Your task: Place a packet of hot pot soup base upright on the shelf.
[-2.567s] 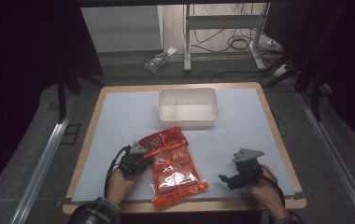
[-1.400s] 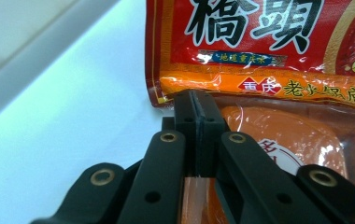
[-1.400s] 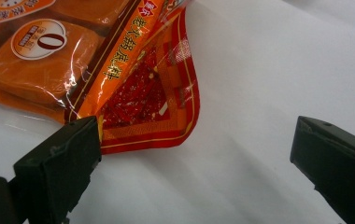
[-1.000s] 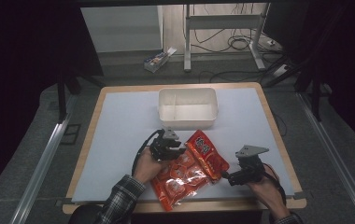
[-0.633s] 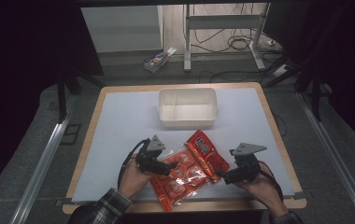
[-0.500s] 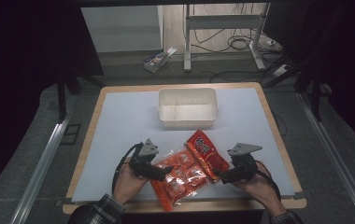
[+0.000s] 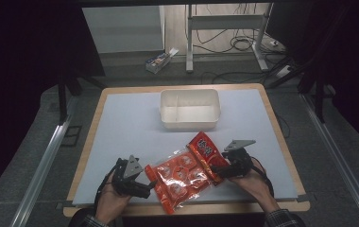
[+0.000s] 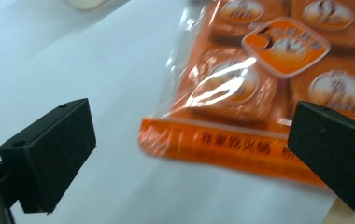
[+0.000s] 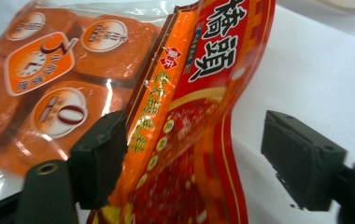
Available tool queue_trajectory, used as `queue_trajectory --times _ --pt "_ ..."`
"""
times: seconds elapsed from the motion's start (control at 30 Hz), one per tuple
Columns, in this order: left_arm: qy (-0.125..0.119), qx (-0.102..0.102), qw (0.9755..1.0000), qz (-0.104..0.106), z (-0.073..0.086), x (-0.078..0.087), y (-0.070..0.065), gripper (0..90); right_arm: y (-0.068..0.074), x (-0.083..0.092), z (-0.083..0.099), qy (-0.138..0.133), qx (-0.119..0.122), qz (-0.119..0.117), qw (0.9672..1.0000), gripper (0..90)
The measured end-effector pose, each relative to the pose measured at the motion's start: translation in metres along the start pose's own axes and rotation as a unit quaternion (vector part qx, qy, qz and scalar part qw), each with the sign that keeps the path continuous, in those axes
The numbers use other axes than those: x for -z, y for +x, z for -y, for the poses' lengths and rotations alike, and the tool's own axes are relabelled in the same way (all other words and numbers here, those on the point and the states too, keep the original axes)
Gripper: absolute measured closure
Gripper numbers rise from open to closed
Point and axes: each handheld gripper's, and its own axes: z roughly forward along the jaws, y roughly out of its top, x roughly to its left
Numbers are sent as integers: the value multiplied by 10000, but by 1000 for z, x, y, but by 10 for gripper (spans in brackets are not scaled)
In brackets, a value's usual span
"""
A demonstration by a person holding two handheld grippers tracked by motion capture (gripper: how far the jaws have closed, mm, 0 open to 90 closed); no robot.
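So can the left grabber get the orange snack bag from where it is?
Probably yes. The left gripper is open, its jaws standing wide on either side of the near edge of the orange snack bag, which lies flat on the table. Nothing sits between them.

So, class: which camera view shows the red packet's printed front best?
The right gripper view: the red packet stands close between its tongs, lettering large. The high view shows it small beside the orange bag; the left gripper view shows that bag.

Each black claw [image 7: 150, 185] carries a grey plate; plaid cuffs [image 7: 84, 221] show.
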Motion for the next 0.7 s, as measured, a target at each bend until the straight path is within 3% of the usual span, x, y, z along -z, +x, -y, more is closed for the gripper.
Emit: queue_trajectory --times 0.03,0.2,0.4,0.53,0.7 --pt "34 3 10000 -65 2 0 1 9 -1 -6 -4 60 1 -25 10000 307" --pt "95 75 9998 -157 7 1 6 12 -4 -17 -13 109 -55 -170 9998 394" --pt "110 -4 9998 -183 7 1 4 12 -3 -33 -24 462 -53 -334 9984 682" --pt "147 -58 9996 -232 8 0 4 13 -1 -35 -31 595 -88 -569 9966 879" --pt "127 -5 9996 -260 9 0 5 13 8 -30 -41 613 234 -456 9968 890"
